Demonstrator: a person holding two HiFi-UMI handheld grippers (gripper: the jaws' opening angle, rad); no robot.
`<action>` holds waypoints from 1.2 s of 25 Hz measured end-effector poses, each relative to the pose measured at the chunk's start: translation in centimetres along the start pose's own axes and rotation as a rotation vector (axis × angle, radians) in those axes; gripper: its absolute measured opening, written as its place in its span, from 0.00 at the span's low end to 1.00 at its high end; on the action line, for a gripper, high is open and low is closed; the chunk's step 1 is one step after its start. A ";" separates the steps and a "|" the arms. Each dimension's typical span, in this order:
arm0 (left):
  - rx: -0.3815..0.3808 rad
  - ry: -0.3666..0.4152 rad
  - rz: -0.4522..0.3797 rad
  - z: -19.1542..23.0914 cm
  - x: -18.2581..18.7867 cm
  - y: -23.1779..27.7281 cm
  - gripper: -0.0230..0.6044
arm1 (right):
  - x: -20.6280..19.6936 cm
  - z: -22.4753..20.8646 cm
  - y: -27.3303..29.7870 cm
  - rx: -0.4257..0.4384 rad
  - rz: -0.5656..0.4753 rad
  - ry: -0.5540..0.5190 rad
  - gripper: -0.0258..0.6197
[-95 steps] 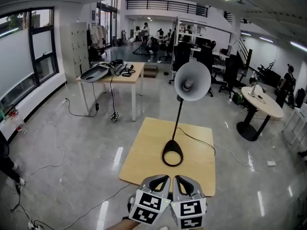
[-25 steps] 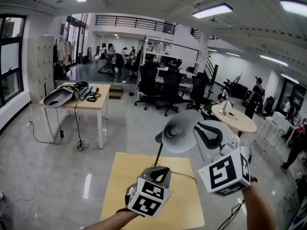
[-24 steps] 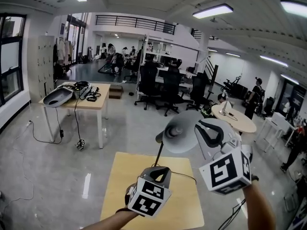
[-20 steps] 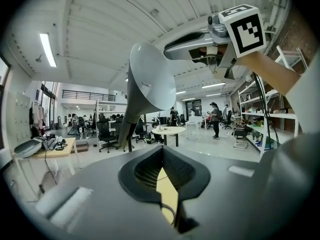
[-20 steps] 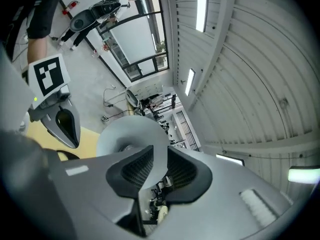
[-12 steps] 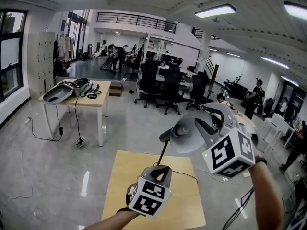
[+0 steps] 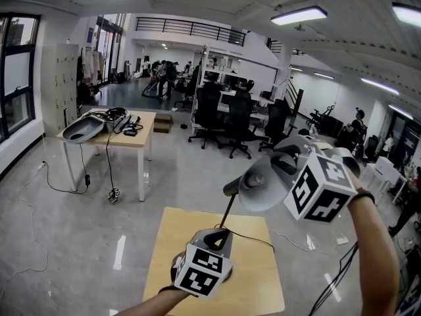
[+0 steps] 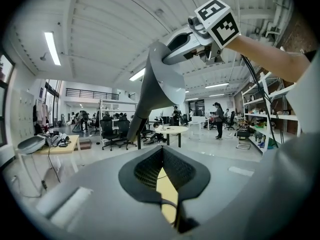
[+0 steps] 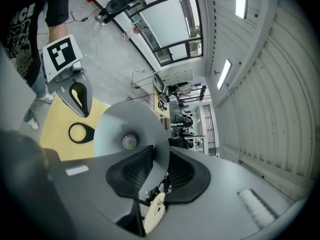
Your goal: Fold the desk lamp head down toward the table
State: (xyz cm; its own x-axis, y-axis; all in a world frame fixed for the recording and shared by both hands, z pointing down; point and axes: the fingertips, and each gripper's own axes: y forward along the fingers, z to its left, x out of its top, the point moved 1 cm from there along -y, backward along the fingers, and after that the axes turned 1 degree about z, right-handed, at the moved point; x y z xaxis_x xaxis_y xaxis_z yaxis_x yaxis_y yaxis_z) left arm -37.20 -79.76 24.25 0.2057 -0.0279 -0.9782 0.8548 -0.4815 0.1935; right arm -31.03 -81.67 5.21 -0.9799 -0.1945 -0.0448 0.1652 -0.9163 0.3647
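Note:
The desk lamp has a grey cone shade [image 7: 262, 188], a thin black stem [image 7: 227, 210] and a black ring base [image 9: 82, 132] on a small wooden table [image 7: 256, 291]. My right gripper [image 7: 284, 160] is up at the shade. Its jaws are closing with the shade's rim [image 9: 161, 143] between the pads, which press on both sides. My left gripper [image 7: 220, 233] is low over the table at the foot of the stem, jaws shut, and it hides the base in the head view. In the left gripper view the shade [image 8: 157, 81] hangs above the left gripper [image 8: 161, 156].
The lamp's black cable [image 7: 253, 236] runs off the table's far right side. A long desk with clutter [image 7: 108, 125] stands at the left on the floor. Office chairs [image 7: 227, 118] and people are further back.
My right gripper has rolled and shifted right from beside the shade onto its rim. The shade now tilts, with its back pointing left. My left gripper stays low by the base.

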 end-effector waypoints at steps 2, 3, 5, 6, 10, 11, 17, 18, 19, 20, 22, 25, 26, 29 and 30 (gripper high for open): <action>0.006 -0.004 -0.002 0.1 -0.5 0.3 0.07 | -0.2 0.5 0.2 0.016 0.001 0.003 0.16; 0.008 -0.006 -0.001 0.3 -1.1 0.3 0.07 | -0.1 0.9 0.5 0.011 -0.001 0.010 0.16; 0.012 -0.012 0.004 1.4 -2.6 -0.1 0.07 | 0.9 1.8 1.3 -0.008 -0.006 0.024 0.16; 0.015 -0.014 0.006 2.2 -3.3 -0.4 0.07 | 1.7 2.1 1.7 -0.016 -0.007 0.031 0.16; 0.023 -0.021 0.004 4.7 -4.2 -0.5 0.07 | 3.5 2.5 3.1 -0.058 -0.005 0.039 0.16; 0.024 -0.021 0.003 4.2 -4.1 0.1 0.07 | 2.8 2.7 3.0 -0.075 -0.006 0.040 0.16; 0.020 -0.031 0.008 2.2 -5.6 2.8 0.07 | 0.1 5.1 3.5 -0.144 -0.010 0.072 0.16; 0.020 -0.033 0.009 1.9 -6.0 2.9 0.07 | -0.1 5.7 3.3 -0.154 -0.009 0.071 0.16; 0.020 -0.033 0.009 1.1 -6.3 3.1 0.07 | -0.6 6.3 3.0 -0.162 -0.009 0.072 0.16; 0.020 -0.032 0.009 0.0 -6.5 3.4 0.07 | -1.4 6.9 2.4 -0.170 -0.009 0.075 0.16; 0.022 -0.031 0.008 -2.1 -6.1 4.0 0.07 | -3.2 7.2 1.0 -0.185 -0.009 0.082 0.16; 0.026 -0.036 0.005 -2.7 -4.7 4.1 0.07 | -3.8 6.4 0.1 -0.202 -0.002 0.085 0.16; 0.026 -0.038 0.004 -2.6 -4.6 4.1 0.07 | -3.8 6.3 0.2 -0.206 0.001 0.090 0.16; 0.025 -0.040 0.004 -3.2 -5.0 4.1 0.07 | -4.3 7.2 -0.1 -0.219 0.008 0.104 0.16; 0.025 -0.041 0.004 -3.6 -5.2 3.9 0.07 | -4.4 7.6 -0.4 -0.224 0.010 0.108 0.16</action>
State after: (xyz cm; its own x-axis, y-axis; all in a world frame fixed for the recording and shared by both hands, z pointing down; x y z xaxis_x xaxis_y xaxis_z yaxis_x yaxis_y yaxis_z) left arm -33.22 -78.33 30.33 0.1887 -0.0655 -0.9799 0.8420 -0.5027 0.1958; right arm -27.65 -77.74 12.36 -0.9625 -0.2288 -0.1458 0.2069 -0.9667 0.1508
